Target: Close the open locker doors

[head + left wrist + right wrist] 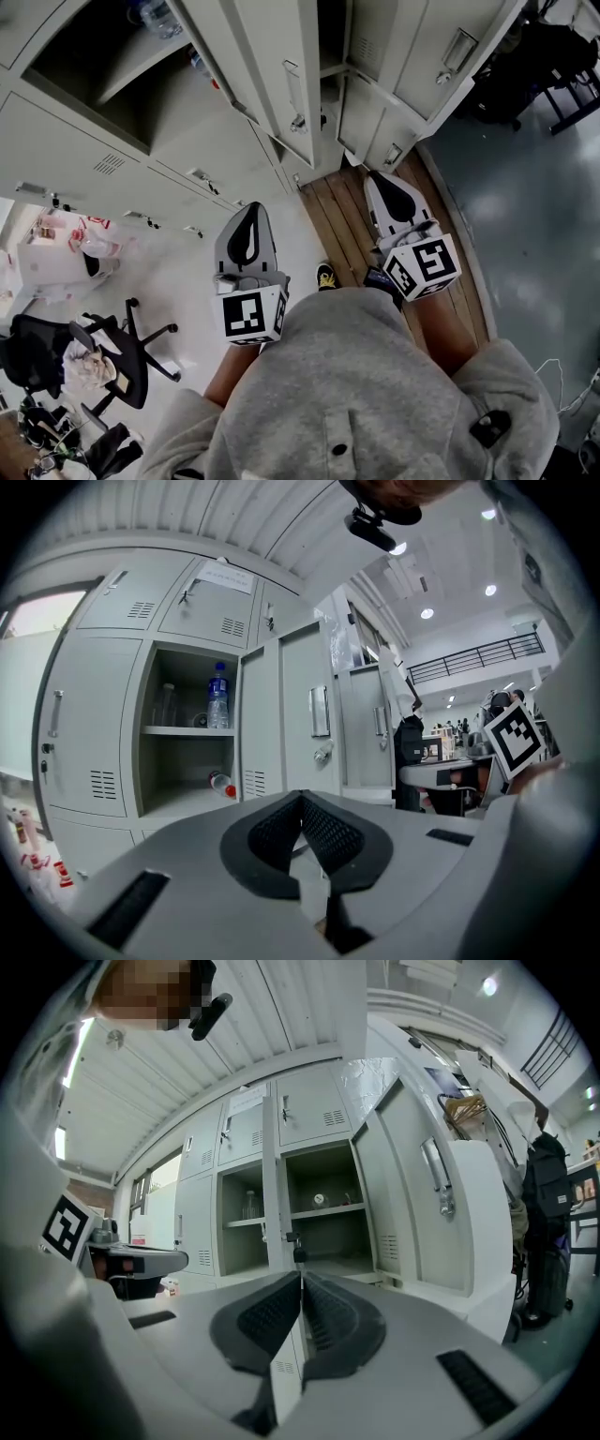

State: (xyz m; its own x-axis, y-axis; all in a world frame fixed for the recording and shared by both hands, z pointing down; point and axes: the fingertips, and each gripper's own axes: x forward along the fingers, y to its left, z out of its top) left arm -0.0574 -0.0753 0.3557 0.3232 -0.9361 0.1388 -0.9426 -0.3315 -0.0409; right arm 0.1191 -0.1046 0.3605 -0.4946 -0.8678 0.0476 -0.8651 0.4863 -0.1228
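Ahead, vented sheet-metal locker doors [300, 714] stand open.

Place: you are working in an office-type workroom with a staff locker corner.
Storage: you are facing a bank of grey metal lockers [84, 150] with vents, handles and key locks; several doors [272, 66] are hanging open.
Contents: a water bottle [217, 696] is standing on a locker shelf.
Seating: a black swivel chair [112, 361] is sitting on the pale floor [187, 281].
Belongings: a black bag [544, 1194] is hanging beside the lockers.
Overhead: ceiling spotlights [427, 613] are shining above a railed upper gallery [478, 656].
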